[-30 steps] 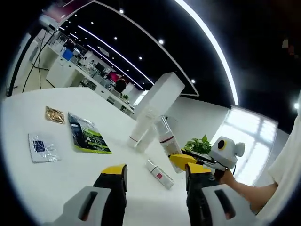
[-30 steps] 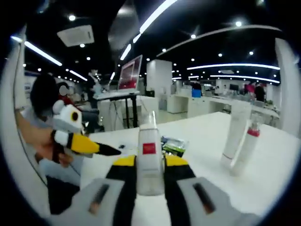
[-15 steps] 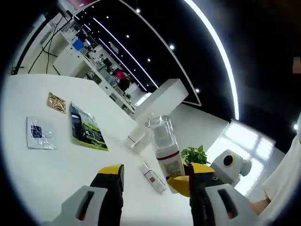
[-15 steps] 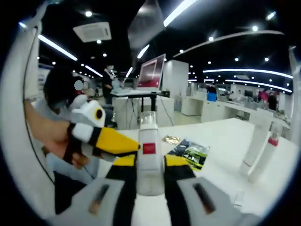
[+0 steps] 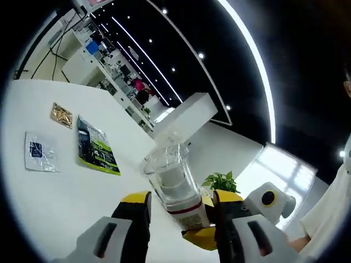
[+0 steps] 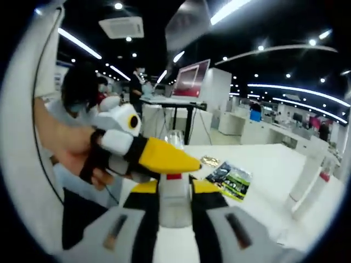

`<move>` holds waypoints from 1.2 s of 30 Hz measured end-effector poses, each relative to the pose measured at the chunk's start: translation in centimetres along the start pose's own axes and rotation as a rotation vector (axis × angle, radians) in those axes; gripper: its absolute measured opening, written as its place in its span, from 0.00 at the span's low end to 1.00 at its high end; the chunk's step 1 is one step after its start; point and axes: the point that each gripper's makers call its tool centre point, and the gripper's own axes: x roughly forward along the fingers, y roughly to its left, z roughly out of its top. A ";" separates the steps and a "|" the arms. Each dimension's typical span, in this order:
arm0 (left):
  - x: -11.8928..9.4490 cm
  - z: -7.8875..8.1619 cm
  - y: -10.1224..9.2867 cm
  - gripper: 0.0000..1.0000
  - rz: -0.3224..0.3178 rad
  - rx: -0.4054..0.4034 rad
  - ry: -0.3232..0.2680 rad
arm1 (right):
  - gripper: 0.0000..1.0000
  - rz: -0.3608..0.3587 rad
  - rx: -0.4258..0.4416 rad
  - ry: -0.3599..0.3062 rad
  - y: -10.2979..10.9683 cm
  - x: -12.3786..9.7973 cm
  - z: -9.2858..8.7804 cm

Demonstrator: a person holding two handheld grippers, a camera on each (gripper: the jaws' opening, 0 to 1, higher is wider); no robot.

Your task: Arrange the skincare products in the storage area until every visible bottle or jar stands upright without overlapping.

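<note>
Holding: a clear-capped bottle (image 5: 176, 189) between my right fingers, which clamp its lower body.
Bench: white bench (image 5: 49, 203), broad and mostly bare near me, carrying the loose packets and the other products.
Left gripper (image 5: 178, 227): its fingers stand wide, one on each side of the bottle's base as seen in the left gripper view; I cannot tell that either pad touches it.
Right gripper (image 6: 175, 205): fingers narrow, closed on the bottle (image 6: 174, 189); in the left gripper view its yellow tip crosses low behind the bottle.
Bottle: off the bench, tilted in the left gripper view, red band near its base, clear cap toward the ceiling lights.
Standing products: two tall white containers (image 6: 312, 175) at the far right of the right gripper view, upright, close together, well apart from the bottle.
Green packet (image 5: 96, 149): flat on the bench, beside a clear sachet (image 5: 37, 154) and a small gold packet (image 5: 61, 115).
Step, as I judge it: handing or steadying the bottle before standing it up.
Doing it well: I should close the left fingers squarely on the body, not the cap, before the right lets go, then set it base-down on bare bench near the standing pair, clear of the packets.
</note>
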 end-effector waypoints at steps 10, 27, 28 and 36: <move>-0.5 0.0 0.4 0.33 0.007 0.012 -0.010 | 0.19 0.035 -0.020 -0.002 1.4 0.7 -0.3; -1.5 0.2 -0.6 0.25 0.018 -0.021 -0.081 | 0.19 0.055 0.014 -0.017 2.7 1.0 -1.2; -1.4 0.1 -0.5 0.25 0.025 -0.001 -0.073 | 0.19 0.051 0.013 -0.011 2.7 1.0 -1.4; -0.8 -0.7 -0.4 0.25 0.043 0.073 -0.013 | 0.20 0.036 0.031 0.018 2.5 1.1 -2.3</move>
